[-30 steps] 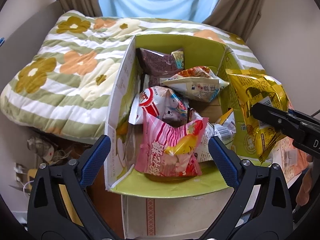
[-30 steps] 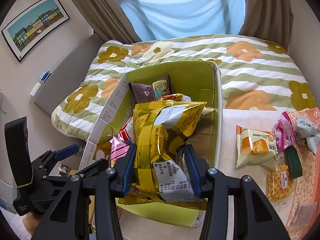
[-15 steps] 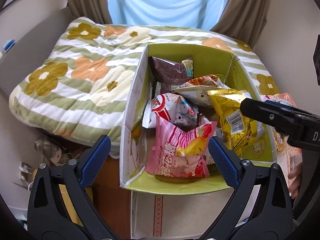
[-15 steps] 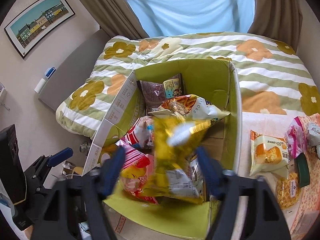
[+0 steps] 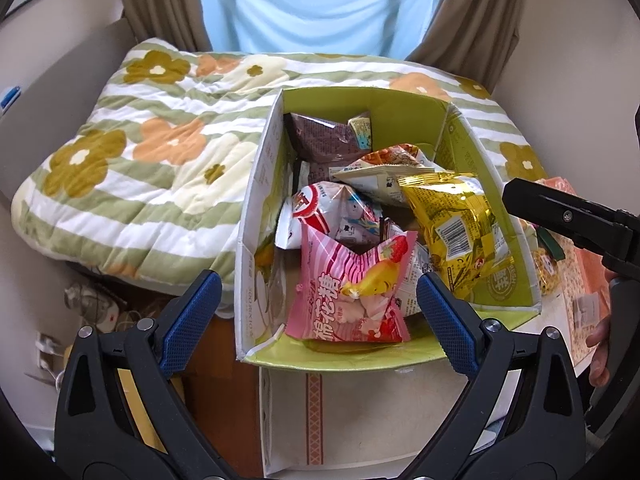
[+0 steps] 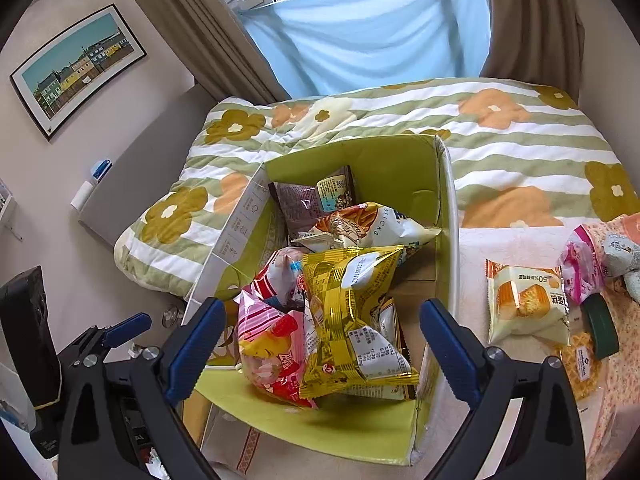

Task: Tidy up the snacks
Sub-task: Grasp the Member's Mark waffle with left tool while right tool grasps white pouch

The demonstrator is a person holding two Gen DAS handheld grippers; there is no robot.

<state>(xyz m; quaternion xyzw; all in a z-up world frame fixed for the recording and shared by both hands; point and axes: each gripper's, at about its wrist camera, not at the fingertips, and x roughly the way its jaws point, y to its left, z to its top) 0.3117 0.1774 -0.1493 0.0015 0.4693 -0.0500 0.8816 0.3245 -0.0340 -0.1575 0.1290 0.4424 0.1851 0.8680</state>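
A green cardboard box [image 5: 360, 94] holds several snack bags. A gold foil bag [image 6: 348, 312] lies loose inside it, leaning on the right wall, next to a pink strawberry bag [image 6: 268, 344]. My right gripper [image 6: 322, 306] hangs open just above the box's near end; its pads touch nothing and the gold bag lies below the gap. My left gripper [image 5: 316, 284] is open too, over the near left part of the box above the pink bag [image 5: 352, 292]. Behind lie a red-and-white bag [image 5: 328, 208], a white sticks bag [image 5: 384, 168] and a brown bag [image 5: 324, 140].
On the table right of the box lie a cake packet [image 6: 524, 300], a pink packet [image 6: 580, 264], a waffle packet [image 6: 580, 364] and a dark green item [image 6: 600, 328]. A flowered quilt [image 6: 520, 136] covers the bed behind. A hand [image 5: 600, 340] shows at the right edge.
My right gripper opened and let go of the gold bag, which dropped into the box and settled against its right wall. The left gripper stayed open and barely moved.
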